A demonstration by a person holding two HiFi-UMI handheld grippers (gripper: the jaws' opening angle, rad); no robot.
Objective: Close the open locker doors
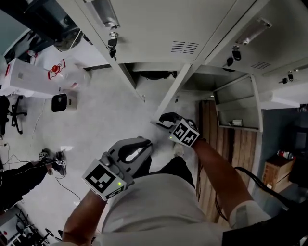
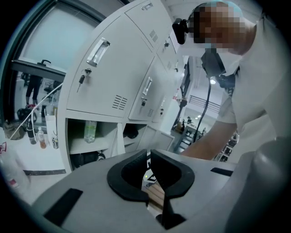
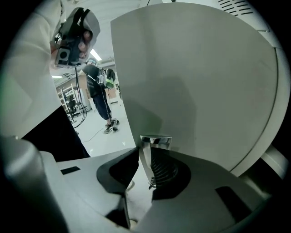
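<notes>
Found right gripper (image 1: 167, 121) at the free edge of the open locker door (image 3: 195, 77), jaws seemingly pinching its metal lip (image 3: 146, 157), probably for a firm hold to swing it shut. Found left gripper (image 1: 134, 150) back beside the body (image 1: 159, 206), jaws pressed together, empty, likely unneeded here.

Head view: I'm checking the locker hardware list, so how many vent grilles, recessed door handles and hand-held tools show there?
Vent grilles: 2
Recessed handles: 2
Tools: 2, the left tool and the right tool, which is on the edge of an open locker door
Total: 6
</notes>
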